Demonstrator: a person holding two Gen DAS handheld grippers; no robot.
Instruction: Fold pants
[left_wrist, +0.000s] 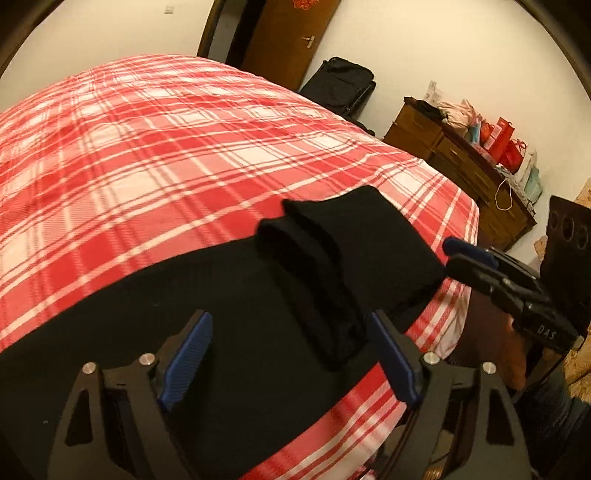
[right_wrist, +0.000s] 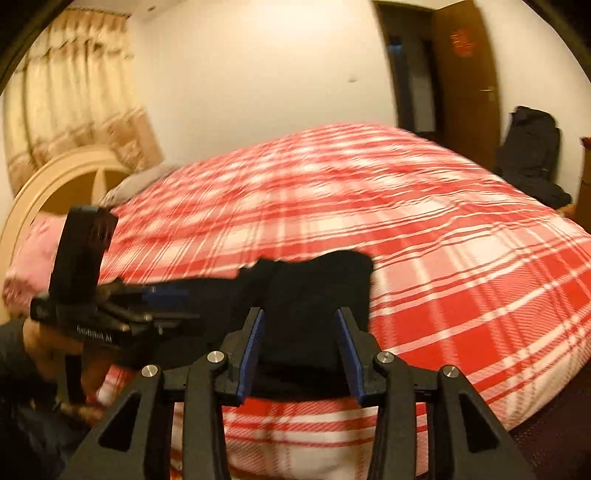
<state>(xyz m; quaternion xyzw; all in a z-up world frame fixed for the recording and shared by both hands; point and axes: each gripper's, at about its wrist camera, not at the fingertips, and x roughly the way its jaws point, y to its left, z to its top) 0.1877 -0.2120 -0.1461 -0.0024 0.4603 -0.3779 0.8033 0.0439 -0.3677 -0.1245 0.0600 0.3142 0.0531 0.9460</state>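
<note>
Lying along the near edge of the bed, the black pants (left_wrist: 229, 295) are a soft, matte cloth with no sheen, spread flat on one side and doubled over on the other. The doubled part makes a thicker, rounded slab with two rolled, rib-like ridges across it, and its end comes close to the corner of the mattress. In the right wrist view the same dark heap (right_wrist: 317, 288) rises in a blunt hump just ahead of the fingers.

Over the flat stretch hangs the left gripper (left_wrist: 291, 363), its jaws wide apart; the ridged blue pads (left_wrist: 188, 363) stand clear of the cloth, with one rolled ridge lying between them. The right gripper (right_wrist: 301, 350) has its jaws partly apart, and the folded hump sits between the pads, though blur hides whether they touch it. From the left wrist view its black, angular body (left_wrist: 495, 273) reaches in from the side towards the folded end, a hand (left_wrist: 517, 354) beneath it.

Under the pants is a bedspread (left_wrist: 184, 155) of red and white checks, woven-looking and slightly rumpled. Beyond it stand a wooden dresser (left_wrist: 461, 166) with red bags on top, a brown door (left_wrist: 284, 40), a curved pale headboard (right_wrist: 48, 184) and cream curtains (right_wrist: 74, 92).
</note>
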